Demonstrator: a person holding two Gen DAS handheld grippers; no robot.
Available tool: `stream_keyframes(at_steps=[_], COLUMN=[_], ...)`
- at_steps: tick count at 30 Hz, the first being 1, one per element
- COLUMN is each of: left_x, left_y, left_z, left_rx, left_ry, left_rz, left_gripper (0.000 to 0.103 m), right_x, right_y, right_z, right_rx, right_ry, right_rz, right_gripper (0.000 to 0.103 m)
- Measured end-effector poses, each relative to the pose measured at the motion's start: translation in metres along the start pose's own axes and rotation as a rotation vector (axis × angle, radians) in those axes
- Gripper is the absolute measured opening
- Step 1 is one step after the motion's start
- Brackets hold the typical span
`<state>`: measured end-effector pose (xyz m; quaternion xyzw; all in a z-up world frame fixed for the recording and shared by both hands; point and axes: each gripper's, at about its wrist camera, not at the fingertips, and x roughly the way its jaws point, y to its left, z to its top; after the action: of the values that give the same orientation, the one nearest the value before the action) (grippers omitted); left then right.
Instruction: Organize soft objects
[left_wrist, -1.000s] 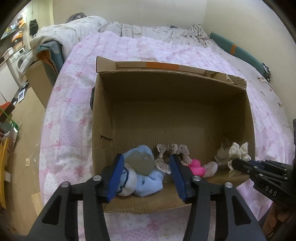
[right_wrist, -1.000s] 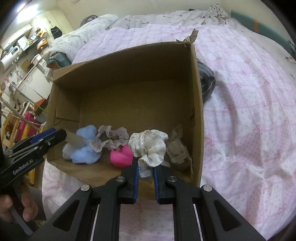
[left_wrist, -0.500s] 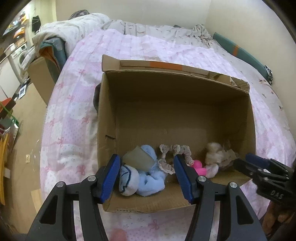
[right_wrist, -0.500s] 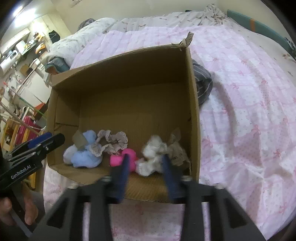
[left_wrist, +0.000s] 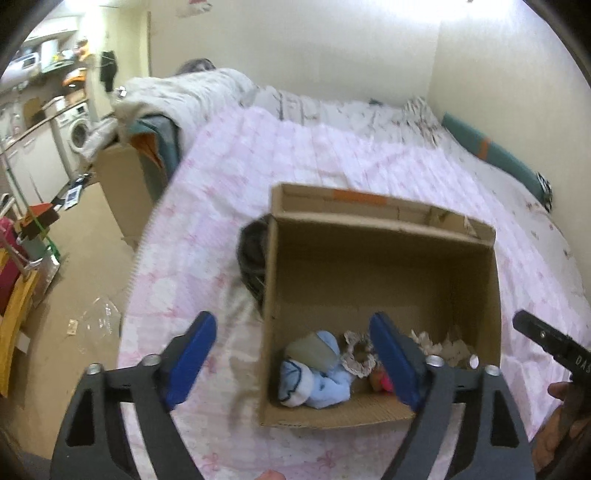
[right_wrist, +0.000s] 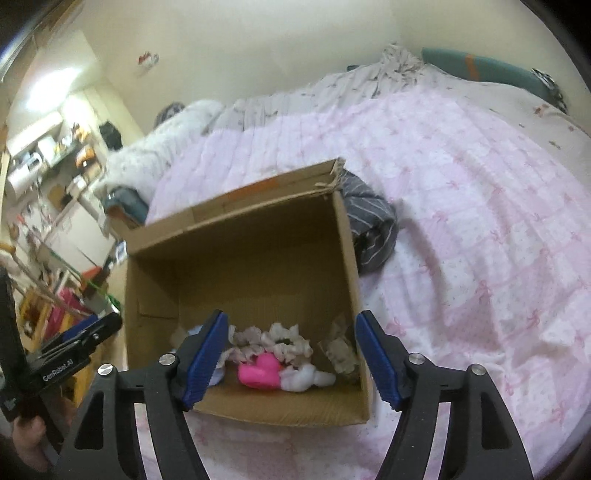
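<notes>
An open cardboard box (left_wrist: 476, 280) (right_wrist: 347, 266) stands on the pink bed. At its near end lie a light blue soft toy (left_wrist: 325, 384), a lacy scrunchie (left_wrist: 356, 356) (right_wrist: 273, 341), a pink soft piece (right_wrist: 260, 373), a white frilly piece (right_wrist: 304, 378) and crumpled paper (right_wrist: 341, 352). My left gripper (left_wrist: 291, 360) is open and empty above the box's near left corner. My right gripper (right_wrist: 291, 356) is open and empty above the near end of the box.
A dark striped cloth (right_wrist: 369, 225) (left_wrist: 253, 254) lies on the pink quilt (right_wrist: 480, 206) beside the box. The bed's left edge drops to a cluttered floor with a second cardboard box (left_wrist: 125, 188). A teal bolster (left_wrist: 491, 155) lies along the wall.
My right gripper opened and let the white frilly piece drop into the box. Both grippers pulled up and back from the box; the left shifted leftward.
</notes>
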<state>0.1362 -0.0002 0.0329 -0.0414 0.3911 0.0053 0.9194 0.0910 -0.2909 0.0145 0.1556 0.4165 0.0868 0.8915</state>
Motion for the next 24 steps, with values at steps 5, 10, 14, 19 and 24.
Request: stream_keyframes(at_steps=[5,10,14,19,24], left_x=[-0.014,-0.036,-0.048,-0.056,-0.055], left_y=[0.010,0.001,-0.012,-0.015,-0.017], left_z=[-0.006,-0.022,-0.039,-0.055,-0.064], left_rx=[-0.004,0.032,0.087,0.093,0.094], left_ry=[0.009,-0.015,-0.041,-0.038,-0.035], left_rz=[0.005,0.014,0.022,0.019,0.046], left_gripper=[0.098,0.098,0.098,0.098,0.098], right_x=[-0.020,-0.038,-0.045,-0.048,-0.046], right_y=[0.002,0.009,0.010,0.021,0.031], right_z=[-0.003,-0.012,-0.028,-0.047,-0.061], right_rx=[-0.009,-0.040,-0.033,-0.079,-0.102], right_ry=[-0.053,-0.098,-0.092,-0.082,-0.057], right_rz=[-0.021,-0.035,-0.045,-0.096,-0.097], right_gripper=[0.103,0.103,0.103,0.103,0.103])
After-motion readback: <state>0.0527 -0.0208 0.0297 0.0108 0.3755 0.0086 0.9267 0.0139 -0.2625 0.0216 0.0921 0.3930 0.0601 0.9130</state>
